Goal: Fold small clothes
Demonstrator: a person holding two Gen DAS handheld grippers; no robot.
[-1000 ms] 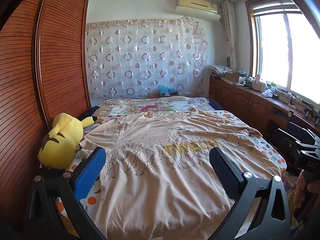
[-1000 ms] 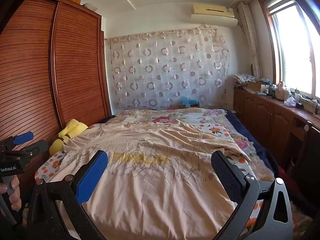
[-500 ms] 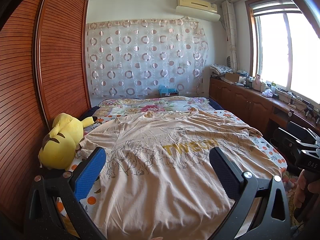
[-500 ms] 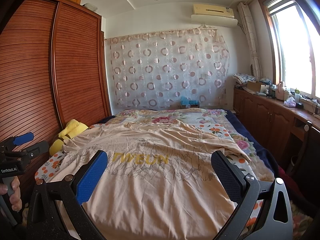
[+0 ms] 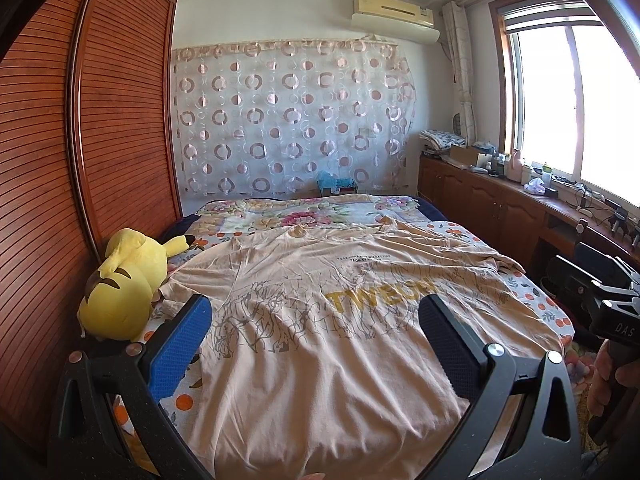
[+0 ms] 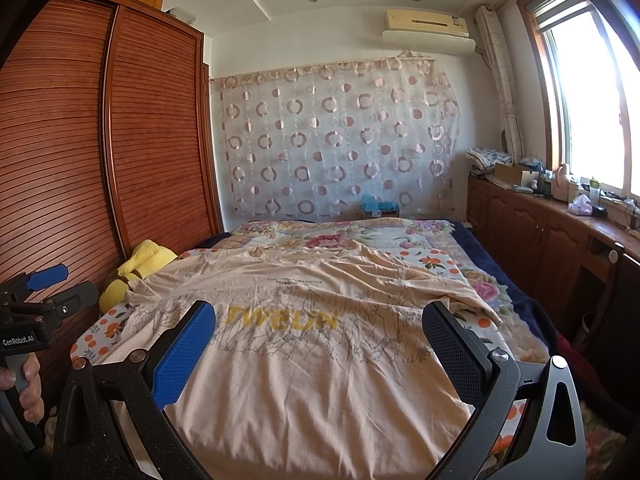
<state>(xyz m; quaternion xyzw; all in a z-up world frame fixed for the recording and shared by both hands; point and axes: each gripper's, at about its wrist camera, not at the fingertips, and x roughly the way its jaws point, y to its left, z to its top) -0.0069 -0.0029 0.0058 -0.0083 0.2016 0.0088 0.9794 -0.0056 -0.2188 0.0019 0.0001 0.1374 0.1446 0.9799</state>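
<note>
A beige T-shirt (image 5: 320, 340) with yellow letters and a line drawing lies spread flat on the bed, hem toward me, collar at the far end. It also shows in the right wrist view (image 6: 312, 360). My left gripper (image 5: 316, 320) is open and empty, held above the shirt's near hem. My right gripper (image 6: 320, 324) is open and empty too, above the near hem, a bit to the right. Each gripper's body shows at the edge of the other's view: the right one (image 5: 608, 312) and the left one (image 6: 36, 312).
A yellow plush toy (image 5: 124, 284) lies at the bed's left edge against the wooden wardrobe (image 5: 80, 160). A floral bedsheet (image 5: 304, 216) covers the bed. A wooden cabinet (image 5: 500, 208) with clutter runs under the window on the right.
</note>
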